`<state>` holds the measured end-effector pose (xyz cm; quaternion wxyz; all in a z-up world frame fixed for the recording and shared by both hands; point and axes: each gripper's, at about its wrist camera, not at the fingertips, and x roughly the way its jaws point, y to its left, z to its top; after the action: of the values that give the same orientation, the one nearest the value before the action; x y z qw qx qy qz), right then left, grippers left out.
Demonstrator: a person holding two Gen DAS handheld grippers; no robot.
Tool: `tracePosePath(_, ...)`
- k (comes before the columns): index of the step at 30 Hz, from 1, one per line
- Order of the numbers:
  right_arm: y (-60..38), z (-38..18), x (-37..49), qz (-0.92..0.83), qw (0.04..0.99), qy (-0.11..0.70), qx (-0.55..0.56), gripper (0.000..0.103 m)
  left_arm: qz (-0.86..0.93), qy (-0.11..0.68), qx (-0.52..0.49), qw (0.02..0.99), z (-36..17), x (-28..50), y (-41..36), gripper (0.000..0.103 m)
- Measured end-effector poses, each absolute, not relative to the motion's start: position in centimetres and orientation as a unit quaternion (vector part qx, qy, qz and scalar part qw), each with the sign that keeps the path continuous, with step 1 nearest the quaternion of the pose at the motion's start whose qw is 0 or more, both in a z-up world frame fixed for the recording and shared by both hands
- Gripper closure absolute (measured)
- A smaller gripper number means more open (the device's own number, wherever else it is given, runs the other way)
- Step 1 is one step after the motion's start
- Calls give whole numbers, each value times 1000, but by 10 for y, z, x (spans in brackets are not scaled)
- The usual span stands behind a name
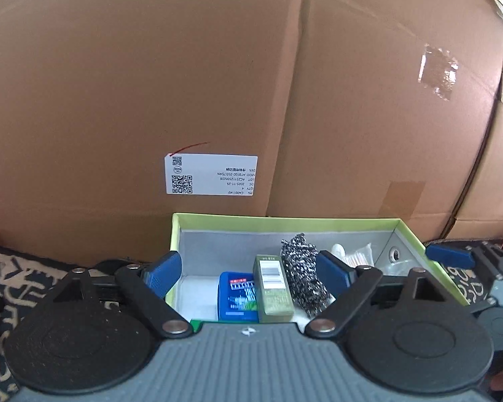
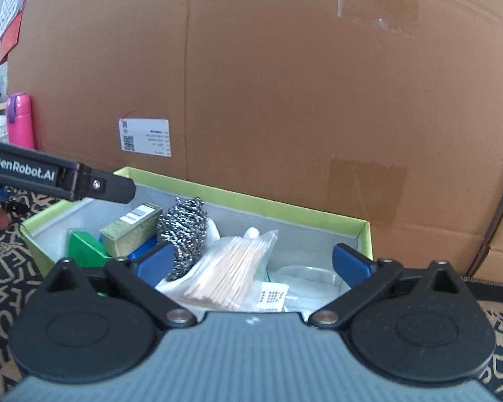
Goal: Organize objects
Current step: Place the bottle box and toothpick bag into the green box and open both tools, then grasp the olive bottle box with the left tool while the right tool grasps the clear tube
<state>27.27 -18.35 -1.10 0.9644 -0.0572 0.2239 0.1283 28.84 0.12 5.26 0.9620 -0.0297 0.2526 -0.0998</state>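
We've got both grippers over the green-rimmed box (image 2: 364,234), which sits against a big cardboard carton (image 1: 218,83) w/ white QR label (image 1: 211,175) reading "2025-11-25". Left gripper (image 1: 248,273) jaws spread wide, nothing held; right gripper (image 2: 251,263) same. "GenRobot.AI" shows on the left tool's side. In the box: steel scourer (image 2: 182,231), cotton swabs bag (image 2: 231,268), olive carton (image 1: 273,289), blue pack (image 1: 236,296).

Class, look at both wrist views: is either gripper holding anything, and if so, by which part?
Nothing is held. The left gripper and the right gripper both stand open over the green box, pads clear of its contents.
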Motion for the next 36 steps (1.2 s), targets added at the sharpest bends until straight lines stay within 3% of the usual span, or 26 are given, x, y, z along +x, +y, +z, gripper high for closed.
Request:
tracePosePath(11,-212,39,195,128,976,177,-16,0,-98,230,13,968,80,203,-13,12)
tracePosePath(19,-239,50,112,117,982,151,2,0,-126,231,-18,965,63,142,-16,12)
tracePosePath(33,-291,-30,31,64,969,238,-25,0,-200,289,-20,936,-12,106,-66,13)
tracePosePath(36,-305,-36,30,55,967,247,-12,0,-225,301,-7,927,-23,114,-90,28)
